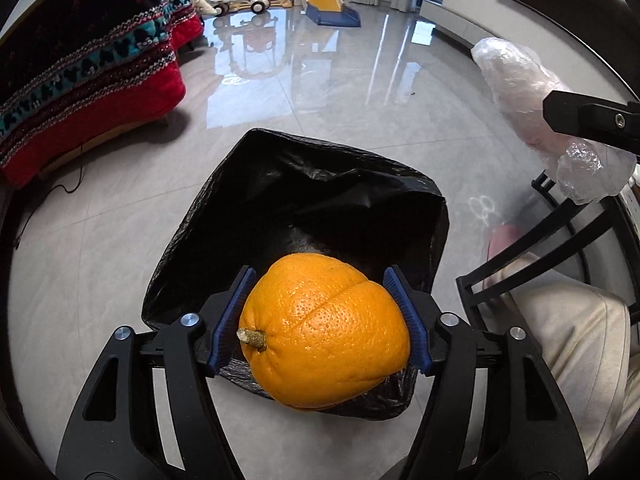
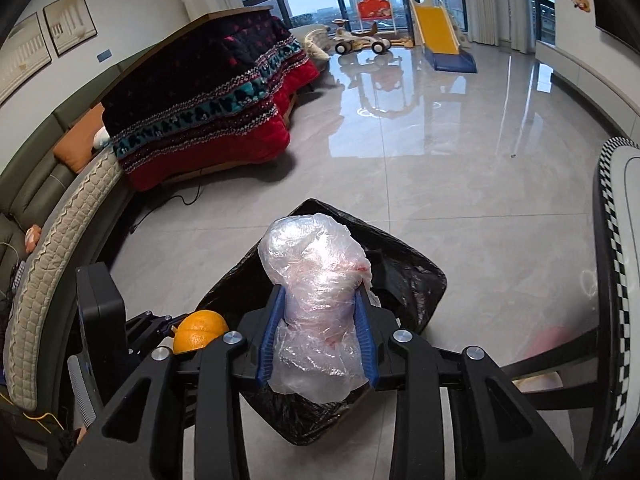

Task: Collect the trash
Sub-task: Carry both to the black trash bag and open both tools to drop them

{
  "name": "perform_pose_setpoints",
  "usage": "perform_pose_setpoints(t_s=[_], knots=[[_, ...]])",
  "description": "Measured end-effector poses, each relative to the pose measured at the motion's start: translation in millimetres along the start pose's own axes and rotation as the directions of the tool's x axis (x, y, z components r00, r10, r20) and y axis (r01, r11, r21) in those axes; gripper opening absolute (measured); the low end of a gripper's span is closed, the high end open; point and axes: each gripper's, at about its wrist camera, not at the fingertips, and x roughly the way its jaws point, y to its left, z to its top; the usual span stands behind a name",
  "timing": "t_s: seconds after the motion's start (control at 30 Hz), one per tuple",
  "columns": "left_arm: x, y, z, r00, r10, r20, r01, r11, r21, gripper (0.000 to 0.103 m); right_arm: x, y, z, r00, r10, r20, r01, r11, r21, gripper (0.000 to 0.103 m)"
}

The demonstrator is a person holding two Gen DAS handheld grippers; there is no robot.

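Below both grippers, a black trash bag (image 1: 320,200) lies open on the grey tiled floor (image 1: 340,92). Left gripper (image 1: 320,316) has its blue pads at nine and three o'clock around an orange (image 1: 324,332), touching its sides. Right gripper (image 2: 318,336) grips a crumpled clear plastic bundle (image 2: 316,276), fingers fairly narrow, over the bag's mouth.

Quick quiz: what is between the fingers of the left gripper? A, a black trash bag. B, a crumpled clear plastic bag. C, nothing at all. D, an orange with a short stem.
D: in the left wrist view, the left gripper has the orange between its blue pads, above the black trash bag.
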Motion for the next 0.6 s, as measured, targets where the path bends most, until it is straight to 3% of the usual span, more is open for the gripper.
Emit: perform_pose_setpoints(t_s=[0.03, 0.1, 0.23, 0.43, 0.6], knots=[[-3, 4, 1, 0.999, 0.035, 0.02, -0.034, 0.999, -0.02, 0.098, 4, 1, 3, 1.0, -0.018, -0.004, 0.018, 1.0, 0.005, 0.062], [-10, 12, 1, 0.997, 0.051, 0.063, -0.047, 0.997, -0.058, 0.097, 6, 2, 5, 1.0, -0.03, 0.007, 0.03, 1.0, 0.008, 0.066], [-13, 22, 7, 0.998, 0.014, 0.066, -0.007, 0.993, -0.114, 0.097, -5, 2, 0, 0.999, -0.037, 0.03, 0.037, 0.999, 0.0, 0.066], [-11, -1, 16, 0.998, 0.002, 0.063, 0.0, 0.999, -0.043, 0.097, -27, -18, -10, 0.997, -0.019, 0.069, 0.016, 0.998, 0.054, 0.066], [-19, -46, 27, 0.996, -0.036, 0.082, 0.033, 0.999, 0.04, 0.097, -59, -51, -20, 0.992, -0.042, 0.122, 0.027, 0.992, 0.12, 0.066]])
